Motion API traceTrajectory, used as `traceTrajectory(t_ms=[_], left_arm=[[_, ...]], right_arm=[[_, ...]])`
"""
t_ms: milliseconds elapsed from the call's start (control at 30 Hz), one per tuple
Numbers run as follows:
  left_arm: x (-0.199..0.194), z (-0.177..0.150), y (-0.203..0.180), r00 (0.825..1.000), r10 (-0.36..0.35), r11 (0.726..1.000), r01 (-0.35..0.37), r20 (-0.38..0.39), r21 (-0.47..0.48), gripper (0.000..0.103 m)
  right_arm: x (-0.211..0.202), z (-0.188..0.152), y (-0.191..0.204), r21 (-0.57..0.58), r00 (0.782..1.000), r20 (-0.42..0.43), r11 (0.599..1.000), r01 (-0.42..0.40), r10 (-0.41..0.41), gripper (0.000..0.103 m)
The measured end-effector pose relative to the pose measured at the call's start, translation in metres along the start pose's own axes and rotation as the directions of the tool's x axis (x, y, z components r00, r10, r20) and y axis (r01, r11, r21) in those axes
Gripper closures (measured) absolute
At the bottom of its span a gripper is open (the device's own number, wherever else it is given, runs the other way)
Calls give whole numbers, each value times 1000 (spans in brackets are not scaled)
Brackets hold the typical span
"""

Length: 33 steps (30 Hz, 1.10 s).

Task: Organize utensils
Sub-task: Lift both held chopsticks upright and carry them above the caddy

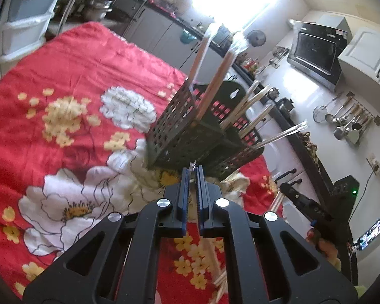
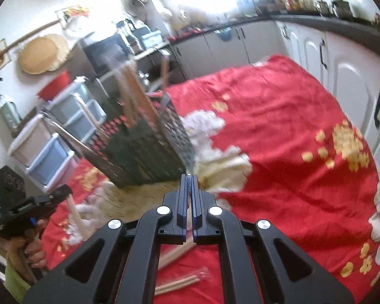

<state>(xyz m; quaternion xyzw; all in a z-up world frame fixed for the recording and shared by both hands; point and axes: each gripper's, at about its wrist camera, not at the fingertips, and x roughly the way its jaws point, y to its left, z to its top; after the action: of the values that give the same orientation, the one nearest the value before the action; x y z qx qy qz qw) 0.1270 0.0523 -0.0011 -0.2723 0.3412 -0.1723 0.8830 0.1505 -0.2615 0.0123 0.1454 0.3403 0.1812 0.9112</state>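
At the centre of the left wrist view, the black perforated utensil caddy [image 1: 190, 129] stands on the red floral cloth [image 1: 76, 76], wrapped chopsticks [image 1: 215, 83] upright in its compartments, presumably sorted. The left hand-held gripper [image 1: 193, 169] is clamped on clear wrapping, likely for insertion. The right hand-held gripper [image 2: 189, 176] is pinched on a wrapped pair, while loose chopsticks [image 2: 177, 285] lie on the cloth at lower centre.

Holder [image 1: 190, 129] on cloth [image 1: 71, 81]; wrapped chopsticks [image 1: 215, 86] in holder, more beside [image 2: 176, 285].

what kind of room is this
Most likely a home kitchen: a countertop oven stands on a cabinet, ladles hang on the wall, and cupboard doors run under a dark counter.
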Motion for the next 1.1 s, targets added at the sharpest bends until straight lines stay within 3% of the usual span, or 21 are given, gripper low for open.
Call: traceTrajectory(t_ms=[533, 1100], left_arm=[[-27, 27, -36, 994, -43, 994, 34, 96, 102, 101], [-35, 41, -68, 989, -74, 979, 47, 129, 200, 101]], right_arm=[[-30, 29, 84, -193, 989, 62, 973, -124, 138, 101], [-37, 39, 114, -269, 977, 91, 949, -163, 193, 101]])
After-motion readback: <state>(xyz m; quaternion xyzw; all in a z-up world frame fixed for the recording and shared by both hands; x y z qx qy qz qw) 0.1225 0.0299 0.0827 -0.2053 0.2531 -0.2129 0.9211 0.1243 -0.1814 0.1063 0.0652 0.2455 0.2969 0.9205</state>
